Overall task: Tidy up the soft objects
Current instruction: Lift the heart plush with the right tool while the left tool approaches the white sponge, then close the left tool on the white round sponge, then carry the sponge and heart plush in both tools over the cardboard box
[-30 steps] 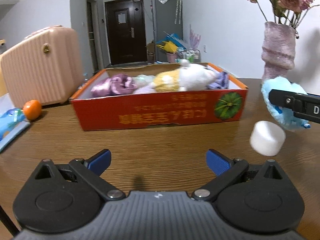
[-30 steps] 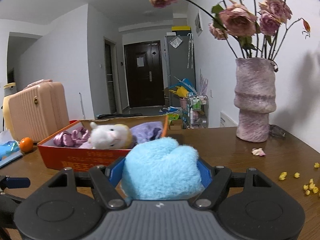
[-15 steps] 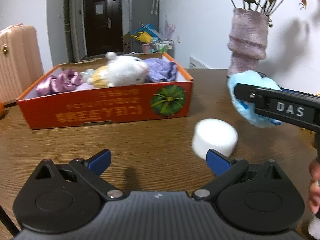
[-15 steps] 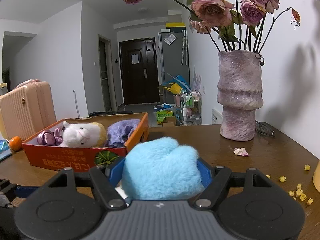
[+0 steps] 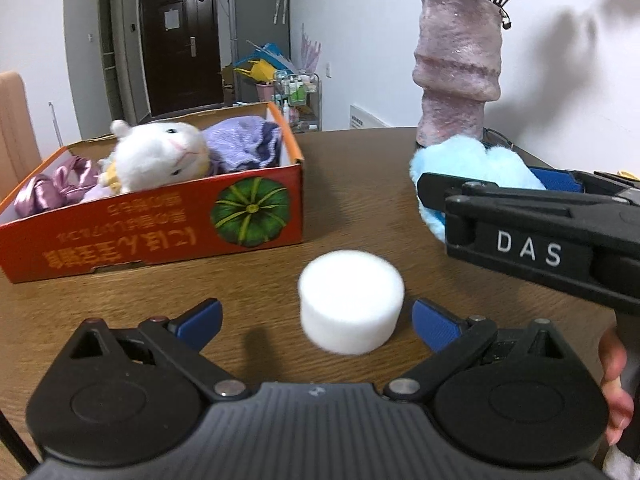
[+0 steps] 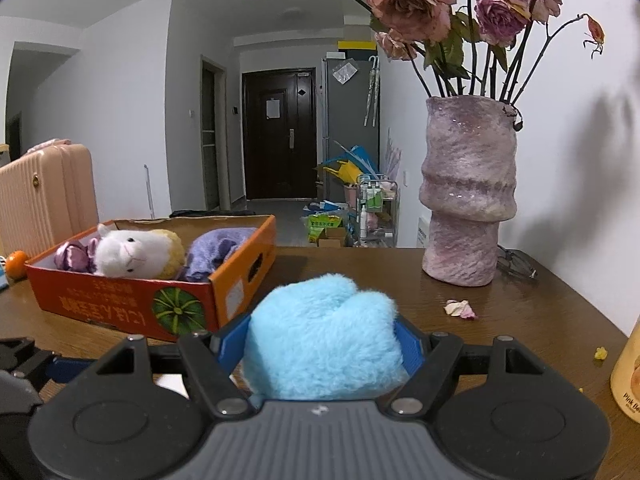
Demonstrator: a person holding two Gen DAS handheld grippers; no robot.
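Observation:
A white foam cylinder (image 5: 351, 299) stands on the wooden table, just ahead of and between the open fingers of my left gripper (image 5: 316, 318), not touched. My right gripper (image 6: 320, 340) is shut on a fluffy light blue plush (image 6: 324, 338); the plush also shows in the left wrist view (image 5: 472, 168), right of the cylinder. An orange cardboard box (image 5: 160, 216) with a pumpkin print holds a white plush animal (image 5: 156, 156), a purple knit cloth (image 5: 244, 144) and a shiny purple fabric piece (image 5: 52, 184). The box also shows in the right wrist view (image 6: 120, 304), to the left.
A tall pinkish vase (image 6: 466, 196) with dried roses stands at the table's back right. A petal (image 6: 460, 308) and yellow crumbs (image 6: 599, 353) lie on the table. A jar (image 6: 628, 372) is at the far right, a pink suitcase (image 6: 44, 196) and an orange (image 6: 16, 264) at left.
My left gripper has swung right and closer, so the white foam cylinder now sits between its open fingers. My right gripper still holds the blue plush and has drifted slightly right.

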